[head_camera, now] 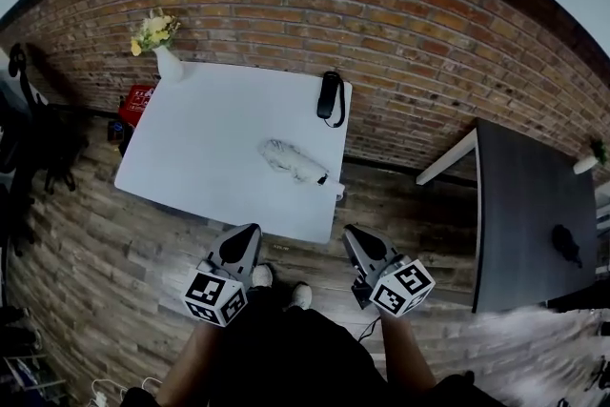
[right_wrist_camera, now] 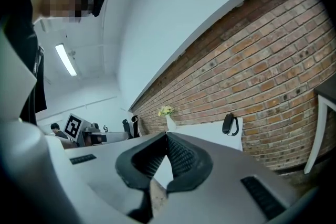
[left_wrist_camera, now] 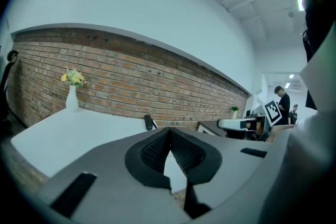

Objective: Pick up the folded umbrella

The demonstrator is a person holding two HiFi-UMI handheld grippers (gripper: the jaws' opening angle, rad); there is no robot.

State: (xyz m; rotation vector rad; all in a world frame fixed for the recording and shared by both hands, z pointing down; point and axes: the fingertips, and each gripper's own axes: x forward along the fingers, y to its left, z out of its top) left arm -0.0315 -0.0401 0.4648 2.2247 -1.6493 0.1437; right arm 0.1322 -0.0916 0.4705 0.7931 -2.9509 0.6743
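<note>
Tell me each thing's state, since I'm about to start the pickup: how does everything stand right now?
Left tool: shut, empty.
Right tool: shut, empty.
Black folded umbrella: lying untouched at the far edge of the table.
Grey bundle: lying loose mid-table.
Vase: upright.

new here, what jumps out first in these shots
A white table stands against a brick wall, a folded umbrella lying right of its middle and a vase of yellow flowers at its far left corner. The left gripper and right gripper hover short of its near edge, shut and empty.
</note>
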